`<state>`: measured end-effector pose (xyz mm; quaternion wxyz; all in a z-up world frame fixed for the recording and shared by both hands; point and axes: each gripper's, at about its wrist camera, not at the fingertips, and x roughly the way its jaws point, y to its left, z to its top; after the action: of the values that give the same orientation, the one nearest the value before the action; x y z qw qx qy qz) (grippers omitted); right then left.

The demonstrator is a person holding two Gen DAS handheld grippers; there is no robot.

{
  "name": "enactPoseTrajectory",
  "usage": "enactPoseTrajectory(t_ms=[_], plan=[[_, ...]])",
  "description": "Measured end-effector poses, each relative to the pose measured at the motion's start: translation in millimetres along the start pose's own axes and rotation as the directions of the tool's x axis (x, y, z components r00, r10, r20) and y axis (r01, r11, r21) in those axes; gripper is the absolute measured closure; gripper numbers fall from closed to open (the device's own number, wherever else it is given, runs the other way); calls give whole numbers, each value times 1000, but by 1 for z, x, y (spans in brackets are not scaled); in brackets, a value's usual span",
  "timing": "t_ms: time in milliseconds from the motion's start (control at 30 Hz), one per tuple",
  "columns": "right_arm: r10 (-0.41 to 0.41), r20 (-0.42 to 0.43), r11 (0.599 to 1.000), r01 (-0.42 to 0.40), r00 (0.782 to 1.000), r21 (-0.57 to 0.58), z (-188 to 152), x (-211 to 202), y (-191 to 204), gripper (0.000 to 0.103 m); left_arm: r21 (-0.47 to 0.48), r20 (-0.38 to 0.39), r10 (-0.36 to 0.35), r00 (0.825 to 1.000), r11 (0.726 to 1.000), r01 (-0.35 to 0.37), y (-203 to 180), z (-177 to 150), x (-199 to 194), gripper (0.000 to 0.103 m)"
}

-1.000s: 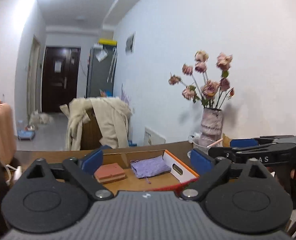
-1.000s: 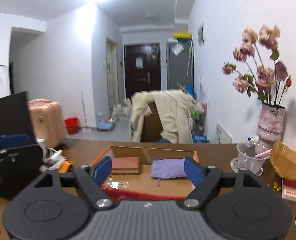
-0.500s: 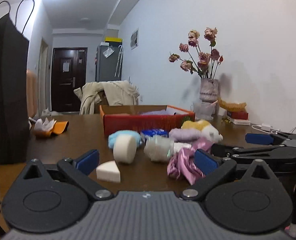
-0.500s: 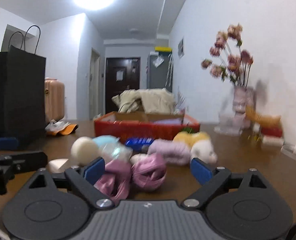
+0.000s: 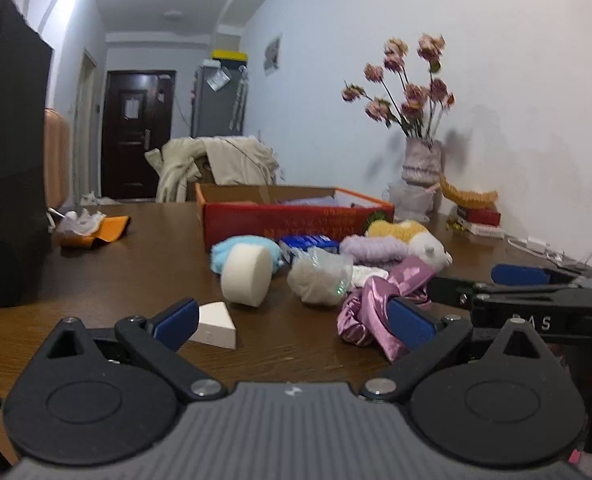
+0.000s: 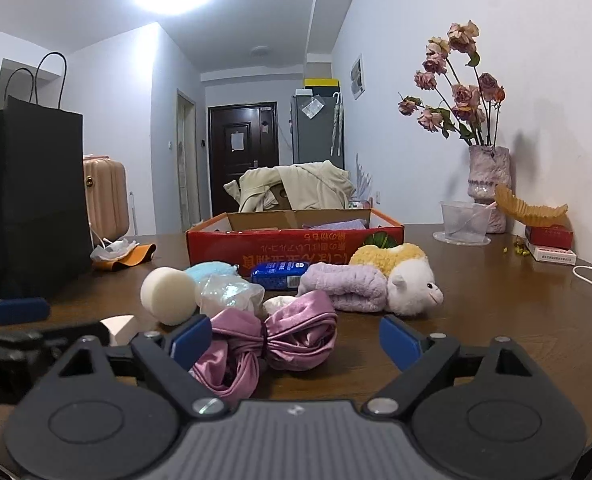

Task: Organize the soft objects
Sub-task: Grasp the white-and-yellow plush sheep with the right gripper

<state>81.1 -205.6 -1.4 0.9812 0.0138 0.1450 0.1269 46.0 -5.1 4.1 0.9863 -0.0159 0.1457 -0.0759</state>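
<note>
The left tool (image 5: 294,322) sits low over the brown tabletop (image 5: 136,264), its jaws spread wide after opening further, gripping nothing. A white wedge sponge (image 5: 215,324) lies just ahead of its left pad, and the pink satin scrunchie (image 5: 370,312) touches or sits just beside its right pad; which one is unclear.

The right tool (image 6: 292,338) also stands wide after opening, pressing on nothing. The pink satin scrunchie (image 6: 272,340) lies between its pads, nearer the left one.

Taking the red cardboard box (image 6: 296,246) as landmark: the soft things are heaped on the tabletop in front of it. A round white sponge (image 6: 168,296) and a light blue fluffy item (image 6: 212,272) lie before its left end, a crinkly clear-wrapped bundle (image 6: 230,296) beside them. A blue packet (image 6: 280,274) rests just before its front wall, and a lilac rolled towel (image 6: 348,286) and a yellow-and-white plush sheep (image 6: 404,280) lie before its right end. Something lilac shows inside the box.
</note>
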Motion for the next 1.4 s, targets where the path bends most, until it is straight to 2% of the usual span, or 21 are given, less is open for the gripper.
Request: enactPoseTrajectory(t_ms=[100,267,400,467,533,633,767,800,833,933,967,1000,1033,1100,1167,1267,1367,1400], plan=[[-3,0,1000,3,1000,10,6,7,-6,17,23,-14,-22,1000,999,22,-3,8,14,2],[-60,-35,995,63,998,84,27,34,-37,17,-29,-32,-113,993,993,112,-6,40,51,7],[-88,-80,989,97,993,114,46,65,-72,20,-38,-126,-138,982,990,135,-23,80,108,25],[-76,-134,989,92,988,112,57,89,-91,30,-52,-171,-180,969,983,174,-34,100,140,29],[-69,-168,989,89,983,118,66,113,-110,37,-93,-212,-234,949,971,219,-44,112,169,39],[-54,-192,993,74,980,96,81,147,-135,46,-130,-281,-275,919,960,247,-62,113,205,49],[48,-249,999,-43,967,24,108,196,-165,48,-133,-380,-261,888,965,227,-89,99,231,48],[87,-265,996,-83,960,28,113,209,-170,48,-139,-405,-251,879,967,212,-95,95,234,45],[128,-283,992,-124,950,33,117,219,-174,48,-149,-435,-241,868,970,195,-103,92,238,41],[242,-328,968,-249,913,20,120,249,-181,50,-193,-466,-235,853,968,160,-124,86,245,36],[267,-354,960,-278,896,21,118,260,-183,54,-199,-474,-219,853,970,139,-131,83,249,36],[271,-374,959,-281,887,28,114,266,-184,65,-194,-483,-195,854,975,113,-138,81,253,36],[269,-388,960,-276,882,38,111,269,-187,70,-176,-491,-163,856,981,86,-146,77,257,38],[282,-378,959,-271,882,84,107,259,-202,70,-146,-489,-115,865,988,49,-150,70,256,39],[234,-358,972,-204,904,120,103,236,-215,68,-159,-486,-115,866,986,41,-142,61,247,39],[197,-354,974,-142,914,177,98,196,-234,68,-182,-470,-85,879,983,-2,-134,61,228,42],[248,-303,949,-167,920,268,96,176,-250,66,-263,-405,-162,900,963,55,-135,72,216,37],[255,-298,945,-173,920,277,94,176,-252,59,-288,-381,-182,906,955,71,-135,74,217,33]])
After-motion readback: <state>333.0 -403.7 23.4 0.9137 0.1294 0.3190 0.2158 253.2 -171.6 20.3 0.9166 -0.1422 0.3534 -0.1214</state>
